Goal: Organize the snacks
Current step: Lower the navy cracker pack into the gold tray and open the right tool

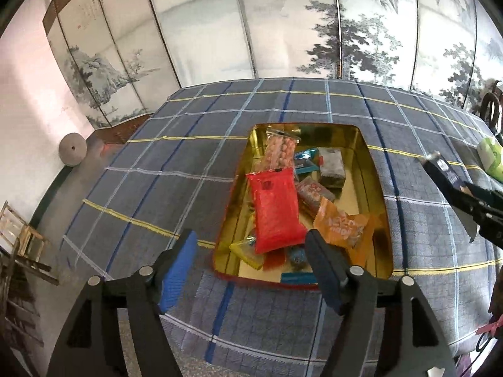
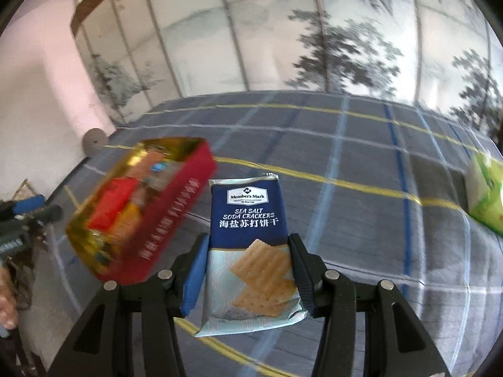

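Observation:
A tin (image 1: 361, 188) with a gold inside and a red outer wall (image 2: 169, 220) stands on the plaid tablecloth (image 1: 176, 163). Several snack packs lie in it: a red pack (image 1: 273, 207) on top, an orange one (image 1: 342, 226), a clear bag of pinkish balls (image 1: 279, 150) and a grey block (image 1: 331, 166). My left gripper (image 1: 251, 245) hangs open over the tin's near end, nothing between its pads. My right gripper (image 2: 250, 242) is shut on a blue soda cracker pack (image 2: 248, 213), lifted above the cloth to the right of the tin. It also shows at the right edge (image 1: 452, 185).
A green and white pack (image 2: 484, 194) lies on the cloth far right (image 1: 490, 157). A painted folding screen (image 1: 283, 25) stands behind the table. Left of the table are a wooden chair (image 1: 25, 242) and a round grey object (image 1: 73, 149).

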The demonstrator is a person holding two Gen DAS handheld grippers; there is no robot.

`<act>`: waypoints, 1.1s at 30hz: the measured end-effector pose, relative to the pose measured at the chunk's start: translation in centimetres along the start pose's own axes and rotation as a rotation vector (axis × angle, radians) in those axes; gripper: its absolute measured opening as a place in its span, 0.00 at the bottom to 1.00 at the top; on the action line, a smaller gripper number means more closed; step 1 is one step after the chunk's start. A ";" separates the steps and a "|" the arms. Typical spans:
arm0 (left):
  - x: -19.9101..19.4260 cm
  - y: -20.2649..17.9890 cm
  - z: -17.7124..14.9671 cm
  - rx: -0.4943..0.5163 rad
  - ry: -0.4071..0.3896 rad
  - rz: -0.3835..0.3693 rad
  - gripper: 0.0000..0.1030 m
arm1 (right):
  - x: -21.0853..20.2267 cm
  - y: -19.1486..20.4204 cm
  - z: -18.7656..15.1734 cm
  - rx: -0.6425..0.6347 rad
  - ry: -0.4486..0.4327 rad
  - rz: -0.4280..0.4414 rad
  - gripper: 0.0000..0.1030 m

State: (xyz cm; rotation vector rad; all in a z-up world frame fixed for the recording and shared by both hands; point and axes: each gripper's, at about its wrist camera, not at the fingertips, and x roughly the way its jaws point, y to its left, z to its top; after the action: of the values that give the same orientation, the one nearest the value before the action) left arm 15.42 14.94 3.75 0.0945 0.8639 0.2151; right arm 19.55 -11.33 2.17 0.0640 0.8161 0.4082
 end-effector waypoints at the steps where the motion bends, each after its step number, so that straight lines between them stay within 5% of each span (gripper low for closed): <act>1: -0.1 0.2 -0.1 -0.002 -0.002 0.002 0.67 | -0.1 0.6 0.2 -0.007 -0.005 0.012 0.50; 19: 0.2 2.9 -1.9 -0.062 0.031 0.014 0.71 | 2.6 9.8 3.7 -0.055 0.022 0.151 0.50; 33: 1.7 5.1 -3.0 -0.103 0.076 0.015 0.72 | 7.1 11.4 5.4 -0.001 0.081 0.145 0.50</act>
State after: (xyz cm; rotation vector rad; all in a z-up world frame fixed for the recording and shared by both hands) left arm 13.45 20.29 1.43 -0.0033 0.9259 0.2784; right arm 24.07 2.38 3.37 0.1074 0.8936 0.5511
